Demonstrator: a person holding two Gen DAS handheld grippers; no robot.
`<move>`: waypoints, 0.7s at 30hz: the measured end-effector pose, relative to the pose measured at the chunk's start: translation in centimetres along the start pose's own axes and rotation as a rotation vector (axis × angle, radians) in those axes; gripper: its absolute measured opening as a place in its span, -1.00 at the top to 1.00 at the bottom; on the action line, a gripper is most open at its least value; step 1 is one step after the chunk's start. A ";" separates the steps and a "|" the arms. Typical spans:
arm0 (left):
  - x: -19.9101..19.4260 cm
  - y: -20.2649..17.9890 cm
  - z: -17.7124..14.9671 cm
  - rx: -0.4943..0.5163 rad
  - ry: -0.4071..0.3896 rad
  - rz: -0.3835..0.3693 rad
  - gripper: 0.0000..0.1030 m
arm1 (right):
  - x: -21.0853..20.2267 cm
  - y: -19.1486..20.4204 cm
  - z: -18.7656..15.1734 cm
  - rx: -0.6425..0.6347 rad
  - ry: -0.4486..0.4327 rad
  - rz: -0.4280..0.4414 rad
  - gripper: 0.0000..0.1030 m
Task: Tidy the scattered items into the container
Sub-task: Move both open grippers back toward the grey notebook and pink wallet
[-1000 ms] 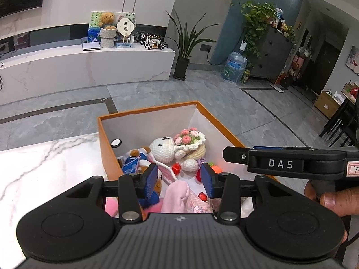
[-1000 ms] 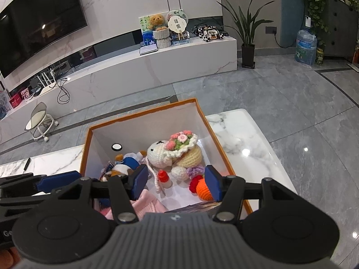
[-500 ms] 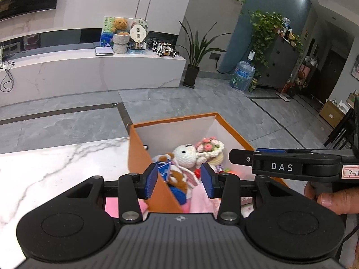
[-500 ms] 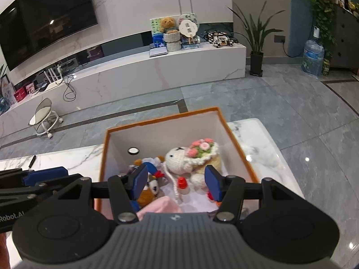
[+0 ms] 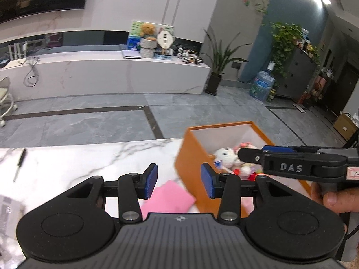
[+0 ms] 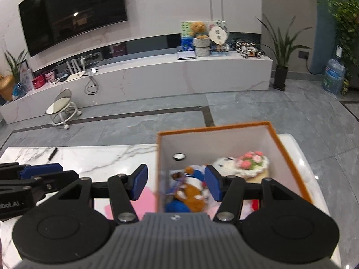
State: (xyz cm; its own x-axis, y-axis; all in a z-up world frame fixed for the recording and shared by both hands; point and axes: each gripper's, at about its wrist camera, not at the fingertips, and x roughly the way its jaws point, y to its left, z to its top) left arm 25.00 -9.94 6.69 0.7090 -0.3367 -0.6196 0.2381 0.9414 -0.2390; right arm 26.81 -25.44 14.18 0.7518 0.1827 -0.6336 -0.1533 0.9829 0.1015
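An orange box (image 5: 190, 163) (image 6: 289, 148) with white inner walls stands on the white marble table (image 5: 78, 159). Inside lie a white crochet bunny with a flower hat (image 6: 246, 163), a brown plush bear (image 6: 190, 192) and several other small toys. A pink cloth (image 5: 170, 197) (image 6: 145, 199) lies on the table just left of the box. My left gripper (image 5: 178, 180) is open and empty above the cloth and the box's left wall. My right gripper (image 6: 176, 185) is open and empty, straddling the box's left wall.
A dark pen (image 5: 19, 163) (image 6: 52, 153) lies on the table at the far left. A white paper or packet (image 5: 9, 213) shows at the left edge. Beyond the table are grey floor, a long white TV bench (image 6: 179, 74) and a small wheeled stool (image 6: 62, 107).
Both grippers have swung left, away from over the box's inside, so the box now sits to the right and the pink cloth on the table has come into view. Both stay open.
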 end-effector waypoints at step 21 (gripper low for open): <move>-5.9 17.4 -4.9 -0.190 0.002 0.255 -0.31 | 3.0 11.2 -1.5 -0.187 0.065 0.077 -0.15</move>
State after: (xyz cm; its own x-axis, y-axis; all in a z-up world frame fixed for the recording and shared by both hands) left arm 21.70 8.31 2.54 0.7287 -0.0906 -0.6788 -0.0757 0.9745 -0.2113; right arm 26.34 -13.88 12.25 0.6916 0.2492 -0.6780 -0.3296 0.9441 0.0107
